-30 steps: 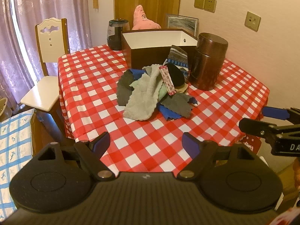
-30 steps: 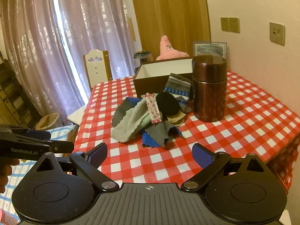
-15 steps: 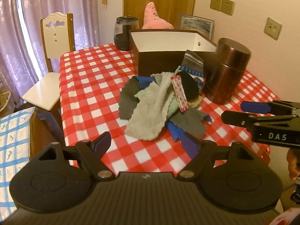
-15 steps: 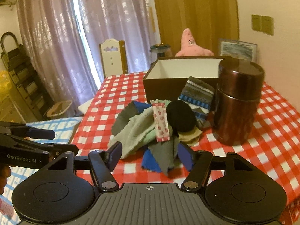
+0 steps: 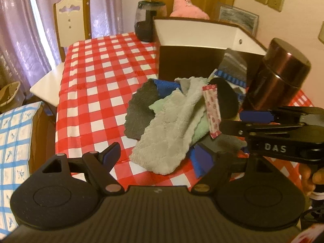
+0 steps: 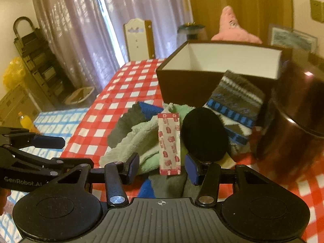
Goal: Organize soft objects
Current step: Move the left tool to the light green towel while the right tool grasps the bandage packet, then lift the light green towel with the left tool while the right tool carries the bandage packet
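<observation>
A pile of soft cloths is seen mid-frame on the checked table, below the open box. The left gripper is held wide, nothing gripped. The right gripper has been closing, half narrowed around a patterned strip, probably not touching.

Open checked tablecloth: bare from the chair side up to the cloth pile; free passage there.
Brown box: stands just behind the pile, top open, walls blocking a level approach from the near side.
Brown canister: upright, close against the pile's right side and beside the box; narrows that flank.
Dark jar: at the box's far left corner.
Chair: at the table's far left edge.
</observation>
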A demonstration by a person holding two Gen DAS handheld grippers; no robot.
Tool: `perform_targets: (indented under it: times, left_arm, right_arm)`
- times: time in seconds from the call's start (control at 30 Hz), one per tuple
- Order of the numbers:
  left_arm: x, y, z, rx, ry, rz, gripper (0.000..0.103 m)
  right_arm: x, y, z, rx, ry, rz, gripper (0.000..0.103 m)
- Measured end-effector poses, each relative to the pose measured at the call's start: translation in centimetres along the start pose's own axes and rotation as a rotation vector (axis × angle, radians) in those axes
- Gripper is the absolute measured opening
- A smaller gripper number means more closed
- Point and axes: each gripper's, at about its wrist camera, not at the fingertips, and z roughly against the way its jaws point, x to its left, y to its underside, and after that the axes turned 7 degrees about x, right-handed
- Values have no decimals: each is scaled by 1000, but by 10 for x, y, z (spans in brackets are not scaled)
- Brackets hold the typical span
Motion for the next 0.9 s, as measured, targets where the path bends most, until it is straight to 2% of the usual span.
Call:
perform_targets:
  times: [0.2,0.4,0.43,0.47,0.5,0.63,0.7,0.9]
  left_arm:
    - [-2,-6,-18,37,-38,32,74]
    - [-5,-9,-27,52,-70,55,74]
    - [-6,-10,-28,51,-73,58,74]
    - [-7,-11,-28,52,-75,59,74]
    - [-8,-11,-29,51,-76,59,74]
    - [-14,-12,-31,33,-74,35,74]
    - [-16,-12,-33,26,-60,23,70]
    - [-26,-19,-45,22,7,-22,65]
  right_arm:
    - [-12,-12,-31,39,-27,27,49]
    - [-22,-18,-51,61,-56,28,43]
    - [-23,-19,-53,62,-61,31,39]
    - [-24,-20,-55,65,-65,38,30]
    - [-25,-20,-56,68,-70,45,29]
    - [-30,-21,-43,42,-111,58,28]
    - [-35,-21,-31,27,-133,52,28]
    - [-47,-14,-3,12,-118,23,28]
